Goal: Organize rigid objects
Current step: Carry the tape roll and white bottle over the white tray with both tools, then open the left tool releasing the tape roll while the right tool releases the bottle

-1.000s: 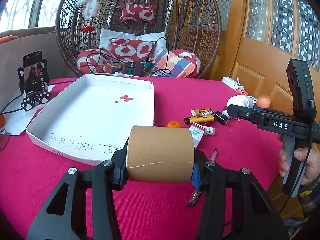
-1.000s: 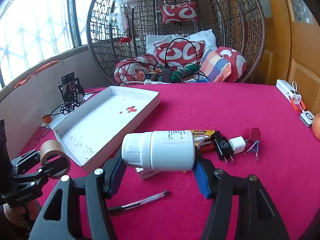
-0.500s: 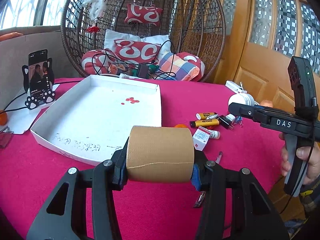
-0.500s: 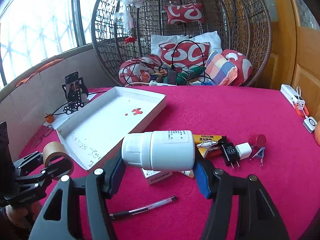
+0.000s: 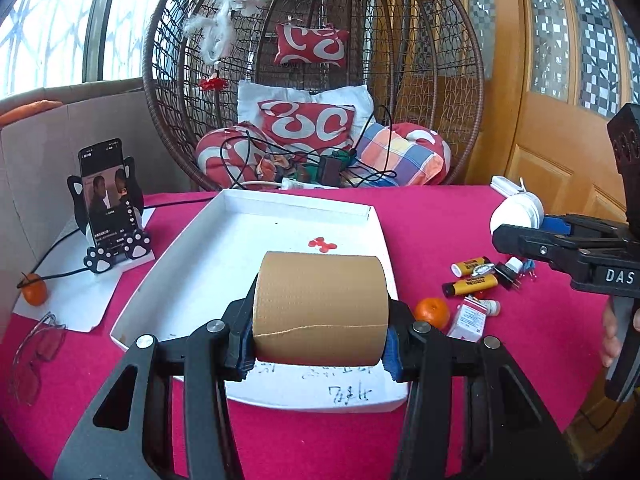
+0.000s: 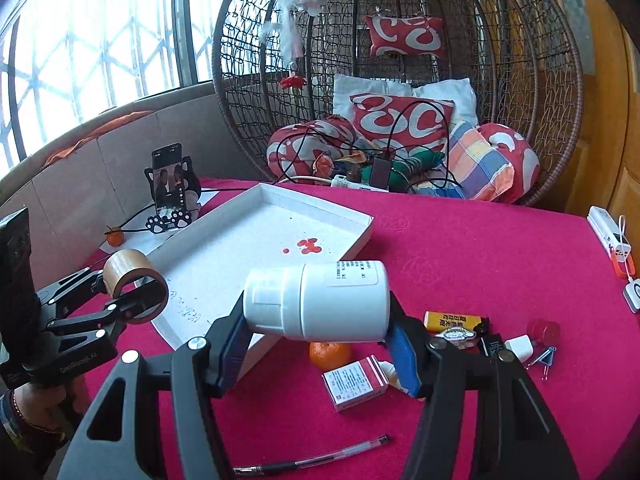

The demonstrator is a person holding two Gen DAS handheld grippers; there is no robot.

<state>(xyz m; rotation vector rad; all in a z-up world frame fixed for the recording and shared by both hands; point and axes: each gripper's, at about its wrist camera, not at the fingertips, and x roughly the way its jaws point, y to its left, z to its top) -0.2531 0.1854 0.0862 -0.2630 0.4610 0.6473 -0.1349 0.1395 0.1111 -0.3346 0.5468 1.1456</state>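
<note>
Now the left gripper [image 5: 320, 354] is hovering over the near edge of the shallow white cardboard tray [image 5: 192, 276], clamping a brown tape roll [image 5: 320, 306], axis running three-to-nine. At three o'clock, the right gripper [image 6: 320, 354] is pinching a white plastic bottle [image 6: 316, 300] sideways, cap toward nine. The tray is holding only red specks.

Black hand-held gripper [image 5: 320, 344], silver screws, blue pads [image 5: 394, 354], white "DAS" lettering
</note>
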